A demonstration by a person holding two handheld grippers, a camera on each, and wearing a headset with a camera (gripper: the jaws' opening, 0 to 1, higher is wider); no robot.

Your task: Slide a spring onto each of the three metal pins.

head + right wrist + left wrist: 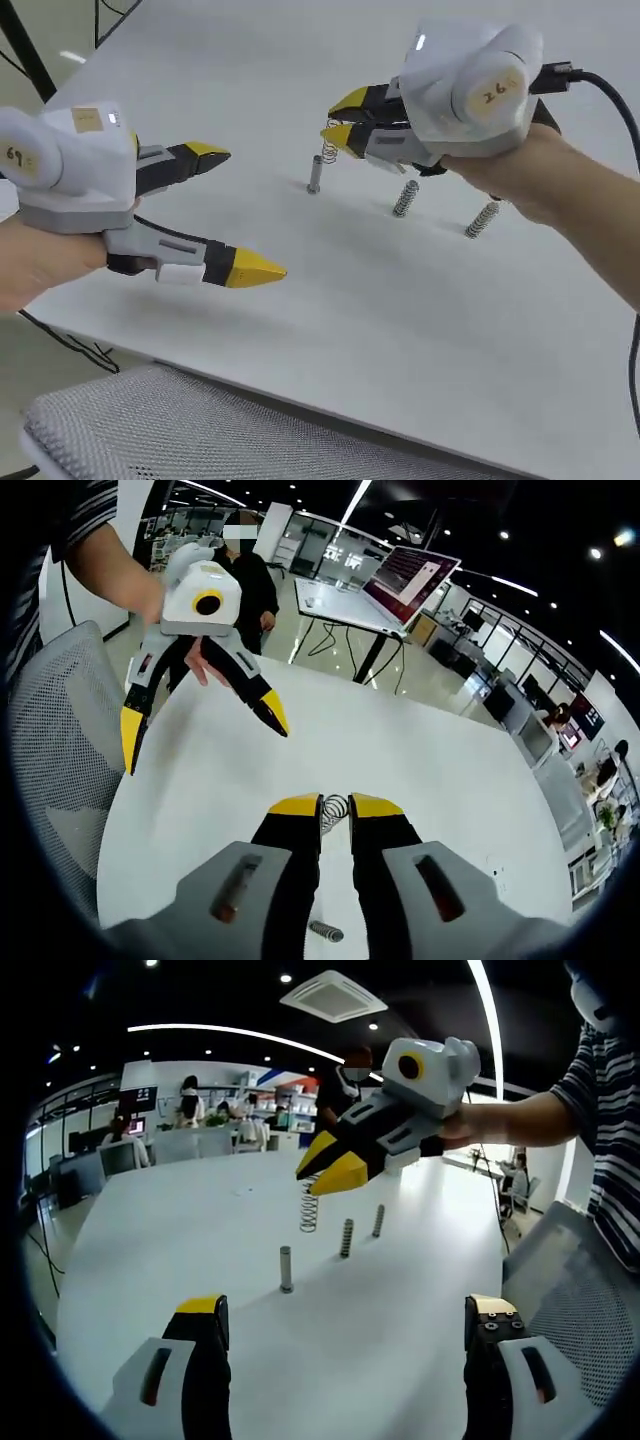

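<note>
A bare metal pin [314, 175] [286, 1268] stands upright on the white table [330, 300]. Two more pins, each with a spring on it [405, 198] [481, 220], stand to its right, also visible in the left gripper view [347, 1237] [378, 1220]. My right gripper [338, 128] [335, 807] is shut on a loose spring [329, 151] [309, 1210] [333, 807], which hangs from its tips just above and beyond the bare pin. My left gripper [232, 210] [345, 1310] is held wide open with nothing in it, left of the pins and nearer to me.
A grey mesh chair [150, 430] [60, 740] sits below the table's near edge. A black cable [610, 100] trails from the right gripper. One sprung pin [322, 931] shows under the right gripper's jaws. Desks and people stand in the office beyond.
</note>
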